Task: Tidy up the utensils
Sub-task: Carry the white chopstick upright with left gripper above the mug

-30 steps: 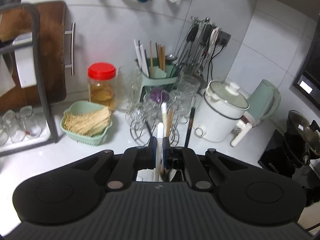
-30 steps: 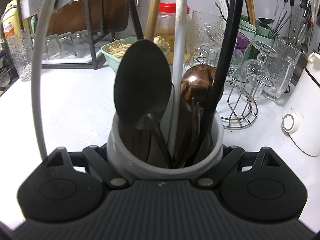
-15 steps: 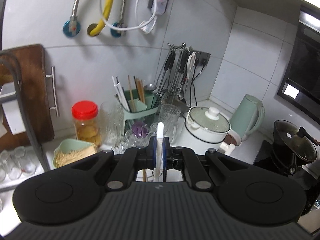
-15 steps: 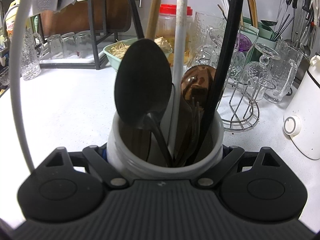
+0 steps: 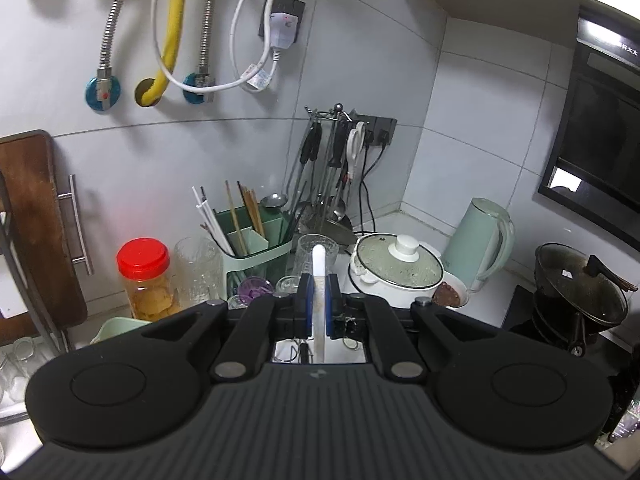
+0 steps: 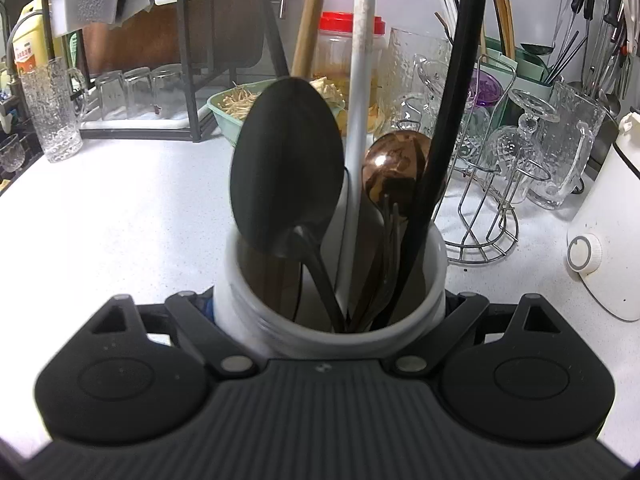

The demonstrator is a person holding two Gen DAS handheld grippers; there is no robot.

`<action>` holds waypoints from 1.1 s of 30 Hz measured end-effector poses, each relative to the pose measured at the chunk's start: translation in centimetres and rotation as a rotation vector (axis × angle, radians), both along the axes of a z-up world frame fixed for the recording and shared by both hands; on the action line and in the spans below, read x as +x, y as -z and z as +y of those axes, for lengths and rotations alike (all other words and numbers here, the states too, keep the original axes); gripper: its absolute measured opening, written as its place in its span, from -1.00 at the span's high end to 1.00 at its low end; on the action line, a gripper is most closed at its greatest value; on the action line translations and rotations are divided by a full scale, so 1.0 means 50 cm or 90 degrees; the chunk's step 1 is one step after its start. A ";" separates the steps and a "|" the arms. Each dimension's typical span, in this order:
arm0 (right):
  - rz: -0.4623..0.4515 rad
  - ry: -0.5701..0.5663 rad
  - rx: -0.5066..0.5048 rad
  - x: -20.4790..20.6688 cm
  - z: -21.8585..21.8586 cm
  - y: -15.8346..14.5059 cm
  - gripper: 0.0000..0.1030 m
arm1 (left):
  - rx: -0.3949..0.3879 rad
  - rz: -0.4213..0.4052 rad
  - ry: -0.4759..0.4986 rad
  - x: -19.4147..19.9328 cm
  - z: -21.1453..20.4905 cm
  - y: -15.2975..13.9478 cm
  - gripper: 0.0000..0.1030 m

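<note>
So the left gripper (image 5: 319,312) has its fingers clenched on a white utensil handle (image 5: 319,268), and I'd say we're mid-step of pulling it up out of the white crock (image 6: 332,320). In the right wrist view that handle (image 6: 360,120) stands in the crock along with a black spoon (image 6: 286,168), a copper spoon (image 6: 394,172) and a black handle (image 6: 444,140). The right gripper (image 6: 330,308) is grasping the crock by its sides, bracing it on the tabletop (image 6: 120,216).

Next move calls for a straight lift so the handle clears the rim without dragging the others (they're packed tight). My guess for its destination is the green caddy (image 5: 256,256), but the wire glass rack (image 6: 480,208) and the glass pitcher (image 6: 572,148) crowd that way, and the rice cooker (image 5: 394,272) sits just beside.
</note>
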State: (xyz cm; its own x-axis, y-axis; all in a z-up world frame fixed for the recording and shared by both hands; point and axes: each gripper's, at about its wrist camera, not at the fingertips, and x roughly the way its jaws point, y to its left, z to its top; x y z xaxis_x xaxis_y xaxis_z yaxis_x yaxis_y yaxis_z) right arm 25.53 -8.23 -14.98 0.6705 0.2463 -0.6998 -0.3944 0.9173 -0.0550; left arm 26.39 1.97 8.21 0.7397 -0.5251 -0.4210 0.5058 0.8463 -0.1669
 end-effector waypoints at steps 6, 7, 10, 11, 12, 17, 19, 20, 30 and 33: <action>-0.002 -0.001 0.001 -0.001 0.000 0.001 -0.81 | 0.006 -0.005 0.001 0.006 -0.011 -0.003 0.89; -0.001 -0.002 0.002 -0.001 0.000 0.001 -0.81 | 0.006 -0.008 0.001 0.006 -0.012 -0.005 0.92; -0.002 -0.004 0.000 0.000 0.001 0.002 -0.81 | 0.003 -0.021 -0.001 0.006 -0.010 -0.016 0.92; -0.002 -0.004 -0.001 0.000 0.001 0.002 -0.81 | 0.002 -0.025 -0.002 0.006 -0.010 -0.019 0.92; -0.001 -0.004 -0.001 0.000 0.001 0.002 -0.81 | 0.001 -0.028 -0.002 0.007 -0.011 -0.022 0.92; -0.001 -0.003 -0.001 -0.001 0.003 0.002 -0.80 | 0.010 0.001 -0.001 0.015 -0.011 0.000 0.93; -0.001 -0.003 0.000 -0.001 0.003 0.002 -0.80 | 0.022 0.018 -0.012 0.019 -0.005 0.020 0.92; -0.002 -0.004 0.000 -0.001 0.002 0.001 -0.80 | 0.026 0.030 -0.016 0.022 0.000 0.032 0.92; -0.008 -0.005 0.001 -0.002 0.001 0.004 -0.81 | 0.019 0.094 -0.055 0.030 0.045 0.101 0.92; -0.008 -0.005 0.001 -0.002 0.002 0.004 -0.81 | 0.012 0.110 -0.052 0.031 0.049 0.116 0.92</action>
